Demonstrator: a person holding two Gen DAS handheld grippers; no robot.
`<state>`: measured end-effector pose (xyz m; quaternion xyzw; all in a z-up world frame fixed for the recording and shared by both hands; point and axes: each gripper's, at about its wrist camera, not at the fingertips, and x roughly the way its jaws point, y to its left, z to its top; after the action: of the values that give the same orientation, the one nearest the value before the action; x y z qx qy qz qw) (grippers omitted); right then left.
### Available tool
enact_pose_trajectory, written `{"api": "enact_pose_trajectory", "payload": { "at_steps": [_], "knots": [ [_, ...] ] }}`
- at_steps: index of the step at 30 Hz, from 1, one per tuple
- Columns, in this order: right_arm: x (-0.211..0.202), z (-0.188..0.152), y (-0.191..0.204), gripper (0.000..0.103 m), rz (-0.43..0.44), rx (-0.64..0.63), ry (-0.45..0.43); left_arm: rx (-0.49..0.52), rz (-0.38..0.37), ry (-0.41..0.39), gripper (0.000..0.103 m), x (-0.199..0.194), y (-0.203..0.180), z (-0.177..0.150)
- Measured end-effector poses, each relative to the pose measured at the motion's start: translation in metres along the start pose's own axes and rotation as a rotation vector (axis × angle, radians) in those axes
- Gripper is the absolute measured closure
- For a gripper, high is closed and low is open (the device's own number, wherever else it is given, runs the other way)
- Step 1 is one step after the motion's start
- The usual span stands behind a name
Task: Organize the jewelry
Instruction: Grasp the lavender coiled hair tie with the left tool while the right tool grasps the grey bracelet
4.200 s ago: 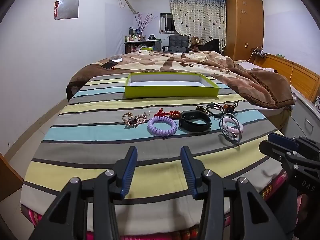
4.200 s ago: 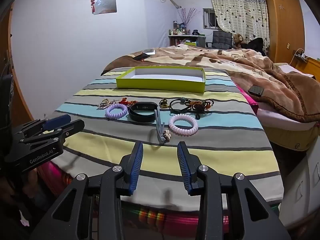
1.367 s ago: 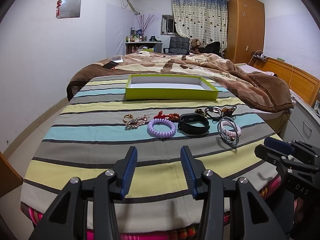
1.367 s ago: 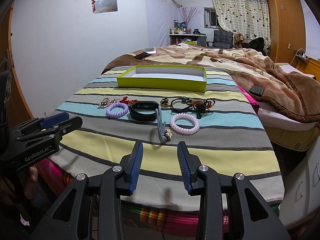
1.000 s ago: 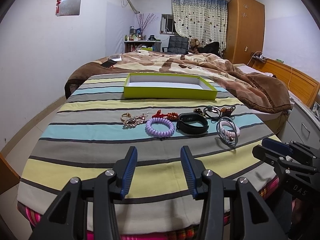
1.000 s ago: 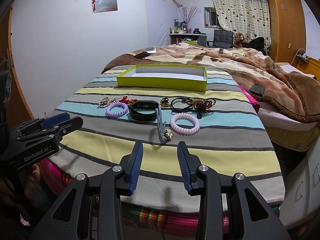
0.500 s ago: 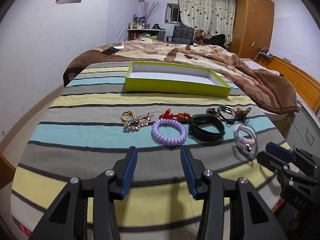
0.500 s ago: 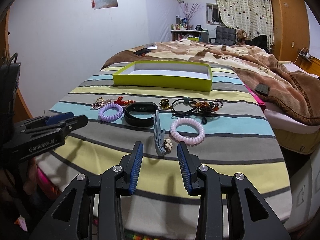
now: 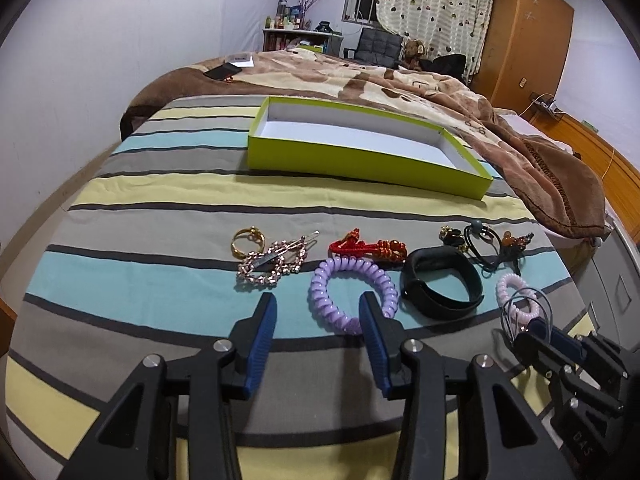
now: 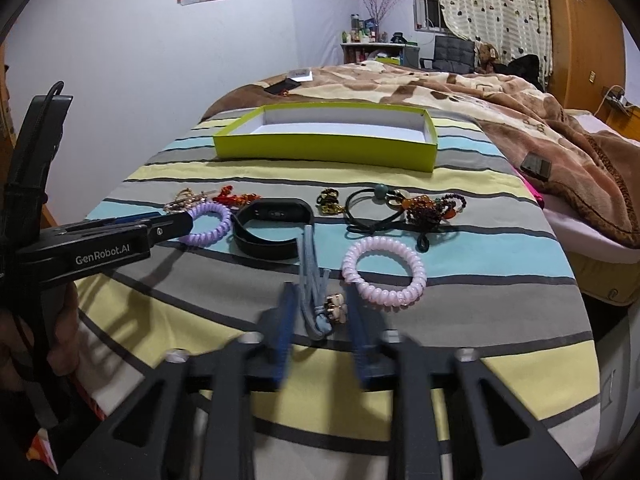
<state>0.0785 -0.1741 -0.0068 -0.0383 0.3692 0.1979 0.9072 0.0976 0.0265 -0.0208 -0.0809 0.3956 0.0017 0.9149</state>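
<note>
The blue-grey elastic hair tie with a cream bead charm (image 10: 320, 300) lies on the striped bed sheet (image 10: 500, 256) between the right gripper (image 10: 320, 330) jaws, which have just been closing around it; contact is blurred. Two coiled ties: one lilac (image 9: 352, 294), one pink (image 10: 384, 272). One black band (image 10: 274, 226), one lime-green cardboard tray (image 9: 360, 160). The left gripper (image 9: 316, 330), printed "GenRobot.AI", is now nearer the lilac coil, its jaws spread and slightly narrowing, holding nothing.

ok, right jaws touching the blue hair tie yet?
Cannot tell. In the right wrist view the right gripper has just been closing, its jaws either side of the blue hair tie at its charm end, but motion blur hides whether the pads touch it.
</note>
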Motion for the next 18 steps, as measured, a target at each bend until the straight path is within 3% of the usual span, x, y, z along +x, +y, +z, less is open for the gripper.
{"api": "enact_pose_trajectory", "payload": {
  "at_steps": [3,8,18],
  "knots": [
    [0.0017,0.0005,-0.0022,0.096,-0.004,0.007,0.006,0.004,-0.003,0.015,0.069,0.0053,-0.0013,0.0013],
    [-0.0003,0.0016,-0.0031,0.098,0.002,0.022,0.002,0.011,0.014,0.028,0.09,0.0102,-0.0017,0.0031],
    [-0.0069,0.0073,-0.0045,0.099,0.029,0.042,-0.012,0.044,0.019,0.019,0.093,0.0027,-0.0006,0.0023]
  ]
}}
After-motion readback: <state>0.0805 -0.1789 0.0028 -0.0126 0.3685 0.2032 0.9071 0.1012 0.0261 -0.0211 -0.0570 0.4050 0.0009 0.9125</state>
